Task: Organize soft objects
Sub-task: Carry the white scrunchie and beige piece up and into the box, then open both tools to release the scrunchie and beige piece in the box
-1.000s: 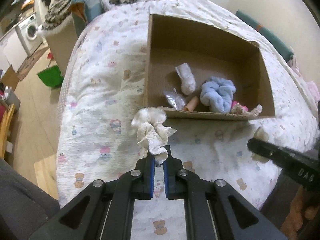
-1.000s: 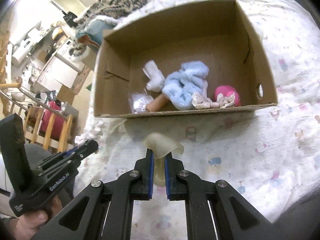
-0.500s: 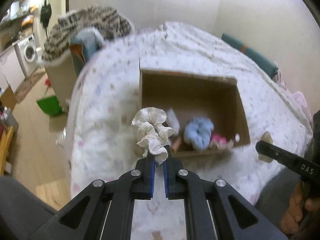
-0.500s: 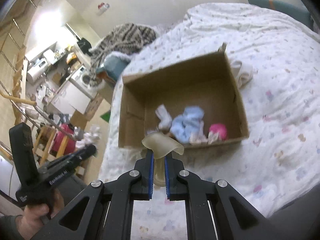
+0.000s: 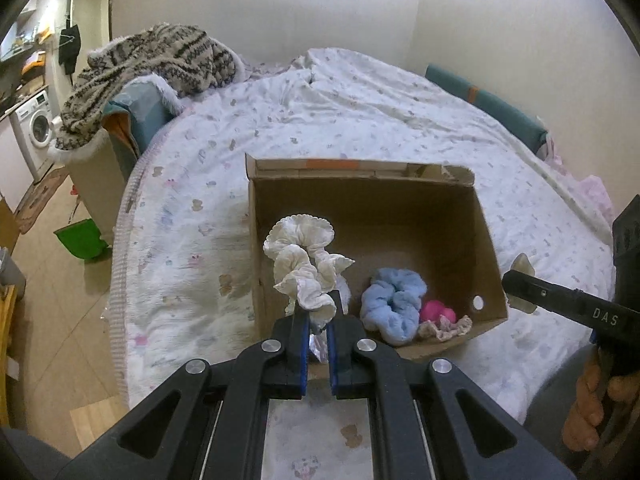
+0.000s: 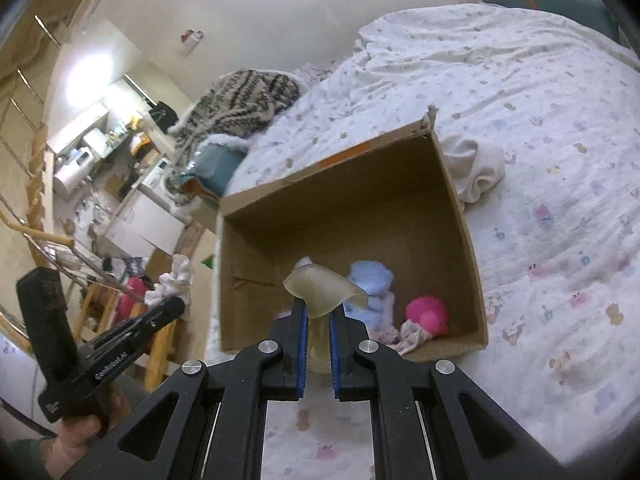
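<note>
My left gripper (image 5: 318, 316) is shut on a cream ruffled scrunchie (image 5: 306, 266) and holds it in the air above the near left corner of an open cardboard box (image 5: 486, 236) on the bed. My right gripper (image 6: 318, 312) is shut on a pale translucent soft piece (image 6: 322, 290), raised in front of the same box (image 6: 460, 216). Inside the box lie a light blue scrunchie (image 5: 394, 306), a pink soft ball (image 5: 438, 312) and a small patterned scrunchie (image 5: 446, 326). The right gripper also shows at the right of the left wrist view (image 5: 520, 284).
The box sits on a bed with a white printed cover (image 5: 340, 100). A white cloth (image 6: 476, 166) lies beside the box's right wall. A striped blanket (image 5: 148, 64) drapes over a bin at the bed's left. A green dustpan (image 5: 80, 238) is on the wood floor.
Both grippers have risen and pulled back from the box with their loads still held, so the box looks smaller and more of the bed and room shows.
</note>
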